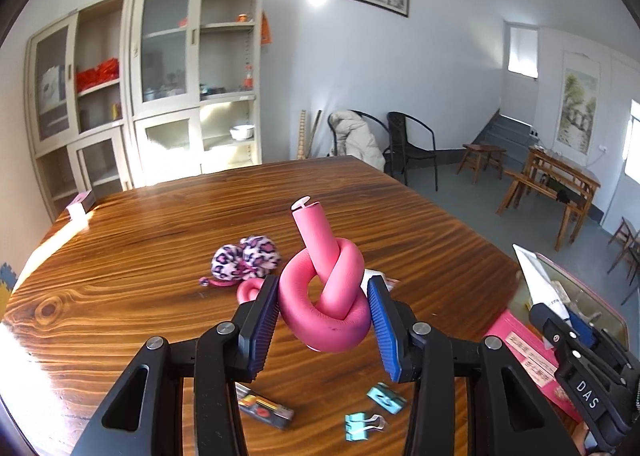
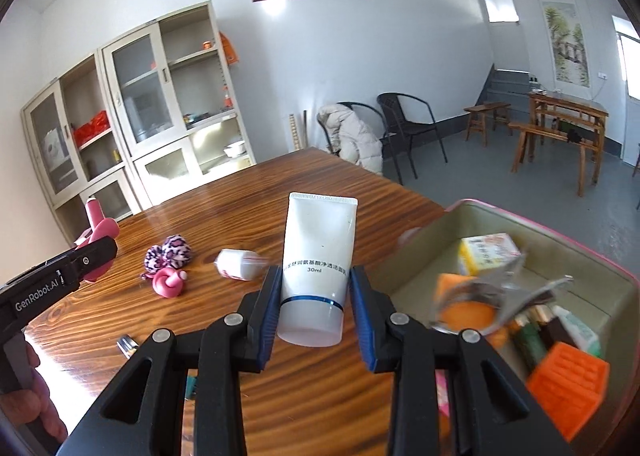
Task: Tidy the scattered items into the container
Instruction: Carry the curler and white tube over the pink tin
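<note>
So right now both tools are loaded. The left gripper point(image 1: 323, 310) is clamped on a knotted pink foam curler point(image 1: 324, 288), pads squeezing the knot's sides. It looks light and squishy, so the fat knot is the sensible place to hold; the stub sticking up would probably just bend.

The right gripper point(image 2: 313, 306) is clamped on a white tube point(image 2: 318, 268), cap end toward the camera, crimped end up. I'd guess smooth plastic, a bit slippery, soft if squeezed hard, so gripping low near the stiff shoulder makes sense. Its print is mostly too small for me, but "30ml" is readable.

The container point(image 2: 624, 280) sits just right of that gripper, already half full. Ahead and left on the table point(image 2: 280, 192): another pink curler point(image 2: 170, 283), a leopard scrunchie point(image 2: 170, 252). The left tool reads "GenRobot.AI", the right one "DAS".
</note>
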{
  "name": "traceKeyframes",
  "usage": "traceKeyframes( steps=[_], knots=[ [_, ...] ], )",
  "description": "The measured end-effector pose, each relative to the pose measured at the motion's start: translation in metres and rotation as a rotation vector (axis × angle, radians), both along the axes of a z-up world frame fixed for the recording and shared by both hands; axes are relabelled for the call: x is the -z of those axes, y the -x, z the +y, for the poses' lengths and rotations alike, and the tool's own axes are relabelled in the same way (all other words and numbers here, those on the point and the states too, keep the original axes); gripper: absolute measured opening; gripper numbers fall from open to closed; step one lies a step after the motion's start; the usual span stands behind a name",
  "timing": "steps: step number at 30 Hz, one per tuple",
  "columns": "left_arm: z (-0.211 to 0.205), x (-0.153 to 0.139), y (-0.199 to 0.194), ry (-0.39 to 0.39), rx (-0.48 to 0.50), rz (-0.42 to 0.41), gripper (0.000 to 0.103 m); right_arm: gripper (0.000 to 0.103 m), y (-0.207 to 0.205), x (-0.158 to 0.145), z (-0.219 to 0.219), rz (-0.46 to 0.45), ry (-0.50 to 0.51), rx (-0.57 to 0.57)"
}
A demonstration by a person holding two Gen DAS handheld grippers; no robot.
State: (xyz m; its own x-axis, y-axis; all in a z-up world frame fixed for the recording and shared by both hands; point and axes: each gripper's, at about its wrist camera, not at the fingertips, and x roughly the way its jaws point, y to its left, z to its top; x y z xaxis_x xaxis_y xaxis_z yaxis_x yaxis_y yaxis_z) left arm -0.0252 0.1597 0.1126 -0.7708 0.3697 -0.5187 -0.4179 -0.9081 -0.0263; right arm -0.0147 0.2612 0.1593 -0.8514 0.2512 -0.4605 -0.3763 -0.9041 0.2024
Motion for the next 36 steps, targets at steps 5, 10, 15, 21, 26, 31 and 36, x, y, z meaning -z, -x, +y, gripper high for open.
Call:
traceKeyframes(
  steps=[5, 10, 15, 21, 26, 31, 36],
  knots=[
    [0.028, 0.002, -0.021, 0.021, 0.063, 0.015, 0.046, 0.037, -0.035, -0.009, 0.025, 0.035, -0.011, 0.053],
    [0.054, 0.004, -0.040, 0.032, 0.122, 0.018, 0.046, 0.037, -0.067, -0.013, 0.055, 0.052, -0.008, 0.133],
    [0.077, 0.009, -0.053, 0.037, 0.184, -0.003, 0.046, 0.037, -0.092, -0.007, 0.087, 0.030, 0.006, 0.222],
    [0.110, 0.015, -0.076, 0.021, 0.277, -0.043, 0.046, 0.037, -0.113, -0.001, 0.120, 0.010, 0.019, 0.293],
    [0.134, 0.012, -0.086, 0.007, 0.335, -0.051, 0.046, 0.037, -0.110, 0.001, 0.124, 0.003, 0.016, 0.272],
    [0.149, 0.016, -0.091, 0.010, 0.359, -0.069, 0.046, 0.038, -0.104, 0.010, 0.124, -0.026, 0.021, 0.221],
    [0.157, 0.020, -0.088, 0.004, 0.365, -0.104, 0.046, 0.050, -0.109, 0.013, 0.132, -0.022, 0.048, 0.216]
  ],
)
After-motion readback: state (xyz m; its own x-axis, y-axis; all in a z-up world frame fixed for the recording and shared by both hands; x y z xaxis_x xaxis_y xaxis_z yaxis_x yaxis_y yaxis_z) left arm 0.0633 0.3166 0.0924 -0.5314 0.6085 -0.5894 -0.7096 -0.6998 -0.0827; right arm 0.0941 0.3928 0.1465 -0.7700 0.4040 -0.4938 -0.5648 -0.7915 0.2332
